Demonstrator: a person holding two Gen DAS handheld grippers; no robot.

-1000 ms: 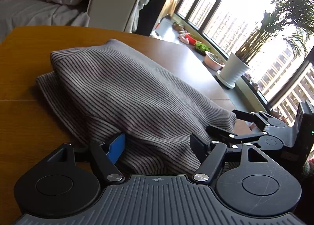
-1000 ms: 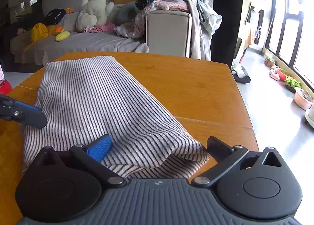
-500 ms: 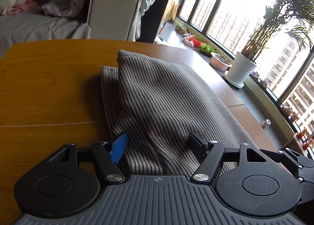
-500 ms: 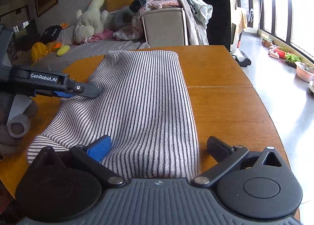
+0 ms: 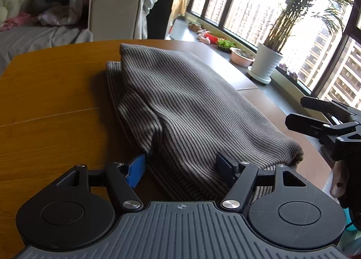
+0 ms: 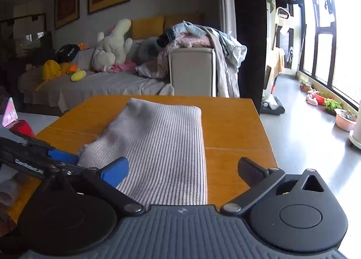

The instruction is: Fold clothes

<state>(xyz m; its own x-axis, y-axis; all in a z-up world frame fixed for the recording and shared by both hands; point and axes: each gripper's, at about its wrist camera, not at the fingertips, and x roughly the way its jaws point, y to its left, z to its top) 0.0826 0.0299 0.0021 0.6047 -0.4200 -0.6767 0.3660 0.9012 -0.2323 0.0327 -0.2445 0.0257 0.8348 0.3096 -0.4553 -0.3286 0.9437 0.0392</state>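
Striped cloth (image 6: 167,146) now released, between open right hand-held gripper (image 6: 182,171) fingers.

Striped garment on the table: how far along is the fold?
Done: the striped garment lies doubled into a long strip on the wooden table. In hand: nothing; the left gripper and right gripper are open at its near end. Left: likely a crosswise fold.

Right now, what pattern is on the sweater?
Thin grey-and-white stripes on the sweater, clearest in the right wrist view.

One striped garment (image 5: 191,110), one wooden table (image 5: 52,92), two tongs: left tongs (image 5: 180,168), right tongs (image 6: 182,169).
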